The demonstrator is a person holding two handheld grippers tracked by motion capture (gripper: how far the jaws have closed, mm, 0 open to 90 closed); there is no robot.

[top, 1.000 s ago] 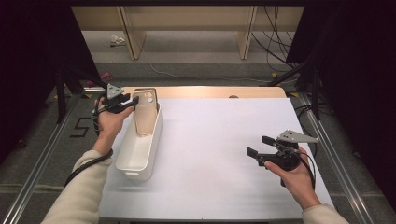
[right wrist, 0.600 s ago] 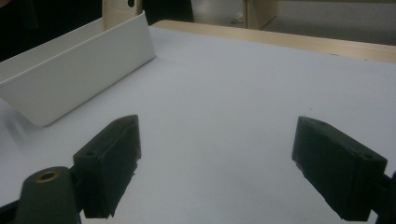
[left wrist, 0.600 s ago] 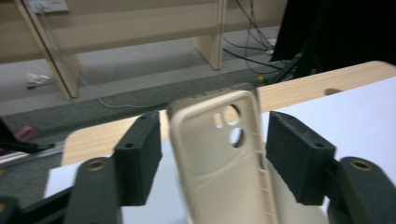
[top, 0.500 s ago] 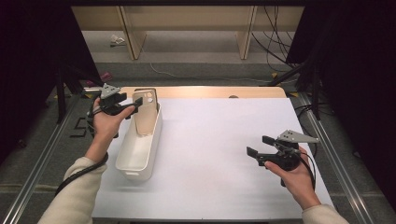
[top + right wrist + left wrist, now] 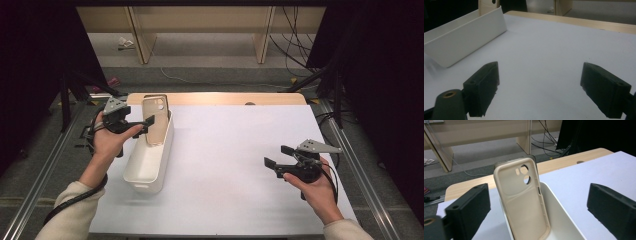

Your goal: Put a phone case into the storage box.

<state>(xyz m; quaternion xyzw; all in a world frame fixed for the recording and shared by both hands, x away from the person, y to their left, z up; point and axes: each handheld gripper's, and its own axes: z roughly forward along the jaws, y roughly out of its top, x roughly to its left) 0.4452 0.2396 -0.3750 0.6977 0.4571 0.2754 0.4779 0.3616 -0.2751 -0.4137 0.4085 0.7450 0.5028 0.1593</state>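
at the left of the high view, the left gripper (image 5: 142, 127) sits just beside the beige phone case (image 5: 155, 120), its jaws having just been opening and now spread wide with nothing pinched between them. the case stands upright, tilted against the far end of the white bin (image 5: 145, 172) on the white table (image 5: 225, 165). at the lower right of the frame, the right gripper (image 5: 275, 157) hovers over bare tabletop, well apart from the bin, its jaws spread and empty.

Left gripper (image 5: 145, 125) is sitting at the far left of the table, jaws just opening up wide, nothing pinched between them. Right gripper (image 5: 276, 156) is hovering low near the right edge, jaws spread apart, pointing left.
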